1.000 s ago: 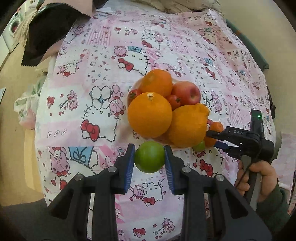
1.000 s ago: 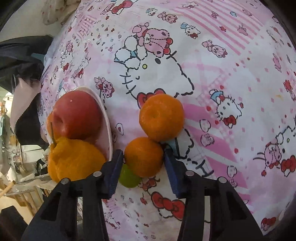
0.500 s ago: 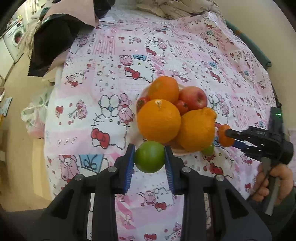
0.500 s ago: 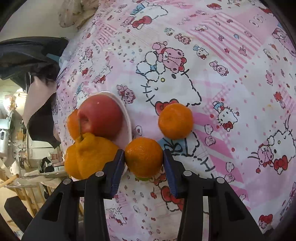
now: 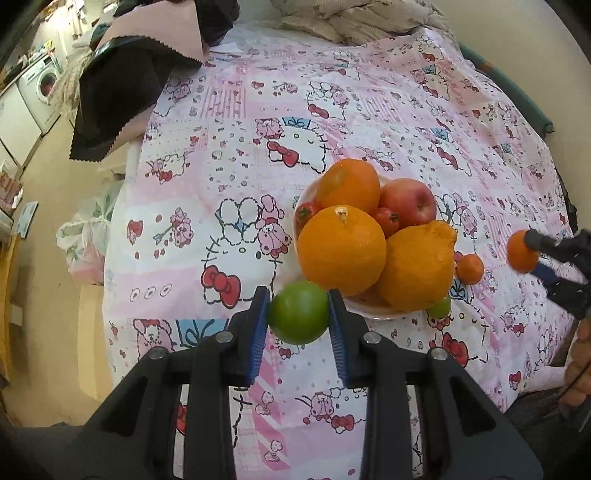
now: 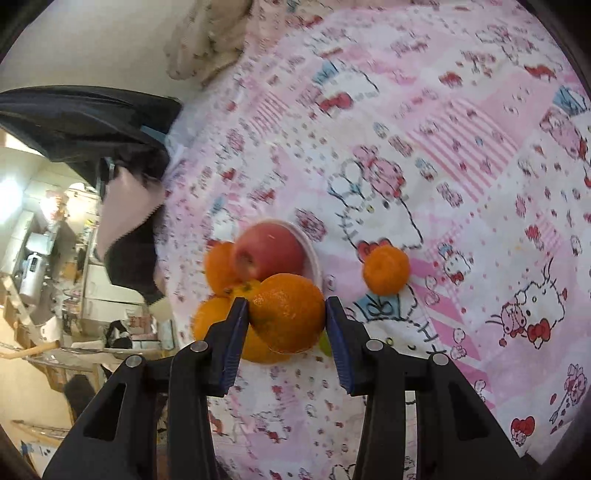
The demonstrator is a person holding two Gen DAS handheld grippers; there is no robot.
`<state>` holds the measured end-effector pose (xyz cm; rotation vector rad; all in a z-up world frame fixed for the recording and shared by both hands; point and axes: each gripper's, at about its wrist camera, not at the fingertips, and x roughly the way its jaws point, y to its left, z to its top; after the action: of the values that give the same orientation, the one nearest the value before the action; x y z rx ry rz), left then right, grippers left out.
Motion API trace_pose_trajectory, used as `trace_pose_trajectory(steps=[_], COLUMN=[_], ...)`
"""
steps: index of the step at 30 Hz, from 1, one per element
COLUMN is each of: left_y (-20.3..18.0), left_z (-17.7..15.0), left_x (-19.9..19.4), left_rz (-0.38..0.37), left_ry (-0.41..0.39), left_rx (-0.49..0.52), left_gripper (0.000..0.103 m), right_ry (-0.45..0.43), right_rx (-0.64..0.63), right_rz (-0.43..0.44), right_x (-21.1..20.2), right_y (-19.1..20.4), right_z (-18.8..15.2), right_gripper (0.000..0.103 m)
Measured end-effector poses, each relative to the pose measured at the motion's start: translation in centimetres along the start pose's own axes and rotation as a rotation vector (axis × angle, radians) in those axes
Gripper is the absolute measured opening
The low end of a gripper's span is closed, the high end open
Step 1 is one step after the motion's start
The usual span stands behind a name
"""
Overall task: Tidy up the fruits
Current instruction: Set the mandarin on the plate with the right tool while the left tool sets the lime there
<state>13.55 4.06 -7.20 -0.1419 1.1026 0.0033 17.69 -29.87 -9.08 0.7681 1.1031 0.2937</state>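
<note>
My left gripper (image 5: 298, 317) is shut on a green lime (image 5: 297, 312), held above the cloth just in front of the white plate (image 5: 373, 311). The plate holds two oranges (image 5: 341, 248), a lumpy yellow-orange citrus (image 5: 415, 267), a red apple (image 5: 408, 201) and small red tomatoes (image 5: 387, 218). My right gripper (image 6: 283, 314) is shut on a small mandarin (image 6: 288, 312), lifted off the cloth; it also shows in the left wrist view (image 5: 521, 250). A second mandarin (image 6: 386, 265) lies on the cloth right of the plate (image 6: 314, 254). A small green fruit (image 5: 439, 307) lies by the plate's rim.
The pink cartoon-print tablecloth (image 5: 258, 122) covers the table. A black and pink cloth (image 5: 122, 85) hangs over the far left corner. Bunched fabric (image 5: 351, 22) lies at the far edge. The floor and a plastic bag (image 5: 83, 243) lie beyond the left edge.
Both grippers have risen and pulled back from the plate with their fruits. The right gripper lifted its mandarin off the cloth, away from the other mandarin and the small green fruit.
</note>
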Motion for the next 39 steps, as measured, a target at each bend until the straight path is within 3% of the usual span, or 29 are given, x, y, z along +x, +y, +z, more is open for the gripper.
trace_pose_trajectory(steps=[7, 15, 27, 39], left_y=[-1.3, -2.7, -5.1, -5.3], left_z=[0.9, 4.3, 8.8, 9.1], left_x=[-0.9, -3.0, -2.0, 1.9], left_rz=[-0.010, -0.039, -0.043, -0.081], left_ry=[-0.022, -0.078, -0.122, -0.078], left_rx=[0.029, 0.084, 0.148, 0.140], left_gripper=[0.027, 0.027, 0.027, 0.027], right_ry=[-0.055, -0.092, -0.022, 0.023], right_rx=[-0.091, -0.254, -0.301, -0.366], right_rz=[0.095, 0.082, 0.038, -0.007], right_x=[-2.0, -2.6, 1.5, 5.0], right_y=[3.2, 7.4, 8.1, 8.5], right_z=[0.6, 1.2, 2.0, 3.3], right_gripper=[0.044, 0.044, 0.044, 0.044])
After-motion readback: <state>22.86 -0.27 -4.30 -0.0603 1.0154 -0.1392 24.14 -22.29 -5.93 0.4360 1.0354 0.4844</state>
